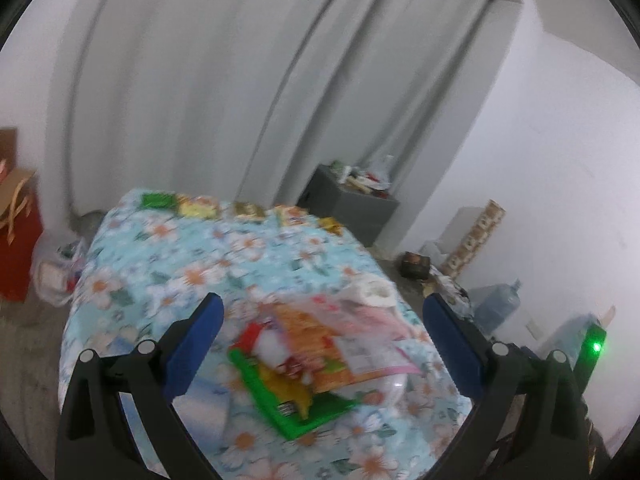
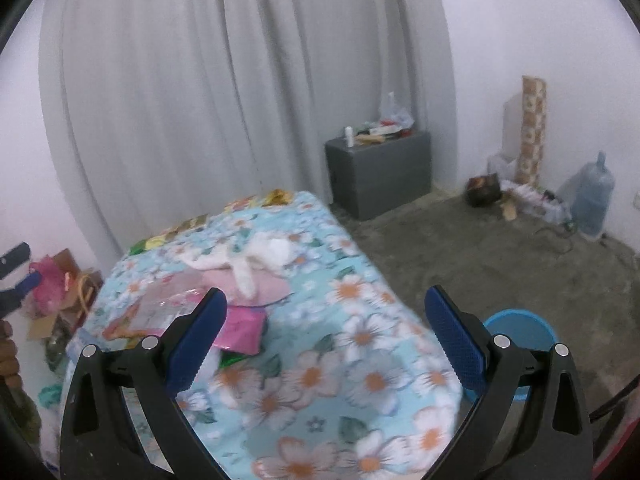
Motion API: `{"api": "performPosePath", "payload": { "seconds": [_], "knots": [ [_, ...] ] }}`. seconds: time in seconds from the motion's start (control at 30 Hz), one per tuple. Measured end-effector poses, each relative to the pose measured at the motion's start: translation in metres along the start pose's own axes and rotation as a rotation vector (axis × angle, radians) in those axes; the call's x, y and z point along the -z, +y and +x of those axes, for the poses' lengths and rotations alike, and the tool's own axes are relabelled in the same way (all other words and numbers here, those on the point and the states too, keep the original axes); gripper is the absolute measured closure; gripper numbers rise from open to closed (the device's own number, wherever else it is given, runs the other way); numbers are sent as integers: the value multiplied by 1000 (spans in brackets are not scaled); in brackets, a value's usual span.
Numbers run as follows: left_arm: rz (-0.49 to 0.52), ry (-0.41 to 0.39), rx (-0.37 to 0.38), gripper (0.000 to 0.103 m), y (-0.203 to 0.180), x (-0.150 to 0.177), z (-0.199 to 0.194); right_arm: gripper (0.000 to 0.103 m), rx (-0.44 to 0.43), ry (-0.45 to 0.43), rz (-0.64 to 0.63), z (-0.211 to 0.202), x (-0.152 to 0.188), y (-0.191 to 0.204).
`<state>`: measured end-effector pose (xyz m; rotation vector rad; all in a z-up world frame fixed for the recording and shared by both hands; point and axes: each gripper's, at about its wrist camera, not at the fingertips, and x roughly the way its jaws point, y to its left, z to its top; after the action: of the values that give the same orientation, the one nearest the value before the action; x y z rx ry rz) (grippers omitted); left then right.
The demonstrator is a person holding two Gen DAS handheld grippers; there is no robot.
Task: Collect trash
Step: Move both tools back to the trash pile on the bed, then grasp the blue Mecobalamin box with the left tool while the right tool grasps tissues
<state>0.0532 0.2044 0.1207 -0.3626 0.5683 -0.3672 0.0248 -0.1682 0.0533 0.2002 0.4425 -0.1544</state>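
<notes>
A table with a blue floral cloth (image 1: 224,264) holds a pile of trash: a green wrapper (image 1: 308,412), an orange packet (image 1: 320,344), a pink-and-clear bag (image 1: 368,320) and white crumpled tissue (image 1: 374,290). My left gripper (image 1: 324,344) is open above this pile, empty. In the right wrist view the same cloth (image 2: 360,360) holds white tissue (image 2: 256,260), a pink wrapper (image 2: 240,328) and a clear bag (image 2: 160,312). My right gripper (image 2: 326,336) is open and empty over the cloth. Several small wrappers (image 1: 200,204) line the far edge.
A blue bucket (image 2: 520,332) stands on the floor right of the table. A grey box (image 2: 380,172) with clutter stands by the curtain. A water jug (image 2: 592,196) and patterned roll (image 2: 530,128) stand at the right wall. A red bag (image 1: 18,248) stands left.
</notes>
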Motion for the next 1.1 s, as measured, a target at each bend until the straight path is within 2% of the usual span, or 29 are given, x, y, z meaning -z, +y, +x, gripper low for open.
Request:
{"api": "performPosePath", "payload": {
  "seconds": [0.27,0.37,0.43,0.5,0.6,0.73,0.77,0.97,1.1],
  "knots": [
    [-136,74,-103,6,54,30,-10,8,-95,136,60,28,14,12],
    [-241,132,-172,6,80,45,-8,8,-127,178,99,38,18,13],
    [-332,224,-199,6,100,58,4,8,-140,198,117,42,20,14],
    [-409,275,-212,6,115,69,17,8,-144,211,127,46,22,14],
    [-498,276,-237,6,130,73,34,8,-138,213,131,44,23,12],
    [-450,254,-357,6,136,64,57,8,-111,197,151,35,21,0],
    [-413,255,-397,6,133,62,65,8,-104,194,159,33,21,-4],
    [-199,274,-515,6,124,58,105,8,-67,190,208,27,22,-22],
    [-134,277,-531,7,123,59,113,8,-61,191,216,27,22,-26]
  ]
}}
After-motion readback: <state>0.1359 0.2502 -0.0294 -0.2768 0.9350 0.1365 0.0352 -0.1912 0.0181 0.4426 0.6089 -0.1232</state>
